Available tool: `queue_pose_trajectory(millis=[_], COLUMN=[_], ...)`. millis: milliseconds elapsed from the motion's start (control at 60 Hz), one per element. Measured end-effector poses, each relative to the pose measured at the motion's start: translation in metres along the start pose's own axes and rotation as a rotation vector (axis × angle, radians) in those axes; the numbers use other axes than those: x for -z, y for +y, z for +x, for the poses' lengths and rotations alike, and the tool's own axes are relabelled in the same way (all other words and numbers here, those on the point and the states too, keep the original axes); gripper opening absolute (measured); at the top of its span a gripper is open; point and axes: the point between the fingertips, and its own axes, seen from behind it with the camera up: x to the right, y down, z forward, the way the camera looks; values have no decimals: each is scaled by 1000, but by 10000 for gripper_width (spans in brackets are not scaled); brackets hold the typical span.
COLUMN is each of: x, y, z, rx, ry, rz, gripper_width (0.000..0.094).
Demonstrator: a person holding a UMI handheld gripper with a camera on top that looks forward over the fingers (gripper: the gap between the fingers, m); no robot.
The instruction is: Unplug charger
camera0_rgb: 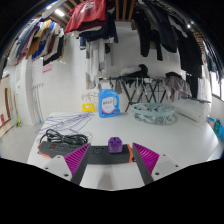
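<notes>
Your tool [111, 160] stands wide, its two purple pads [76, 156] spread apart low over the white tabletop [170, 135] and gripping nothing. The purple charger [115, 143] sits just ahead of the tool, in the gap between the fingertips but a little beyond them, with space at either side; it rests on a black power strip [103, 154] that lies across the gap. You cannot tell from here how deep the plug sits. Left of the tool and slightly ahead, a tangle of black cables [60, 137] lies on the tabletop. Farther ahead stands a blue box [109, 102], with a small yellow thing [89, 107] to its left. Ahead to the right lies a coil of pale wire [156, 113]. Well beyond, clothes [90, 16] hang along a white wall.
</notes>
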Motion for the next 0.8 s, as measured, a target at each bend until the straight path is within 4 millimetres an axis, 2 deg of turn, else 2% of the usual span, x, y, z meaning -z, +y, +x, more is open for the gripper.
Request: queue_pose_trajectory(millis=[267,517,567,600,633,667,750,767,800], x=[-42,-59,-62,-63,-63,-64,-65,-67,-64], y=[-5,-1,0,1,2,4,3,1,1], z=[-1,-2,-2,2,9,22,21,12,12], rx=[-14,-29,-34,-35,-36,-40,-16,-6,-9], ry=[-13,-40,-42,-30,-6,42,29,-4,-3], rz=[-5,-24,-26,-29,-31,-38,-39,-33,-32], gripper_width=[863,862,827,772,655,391,373,167,171])
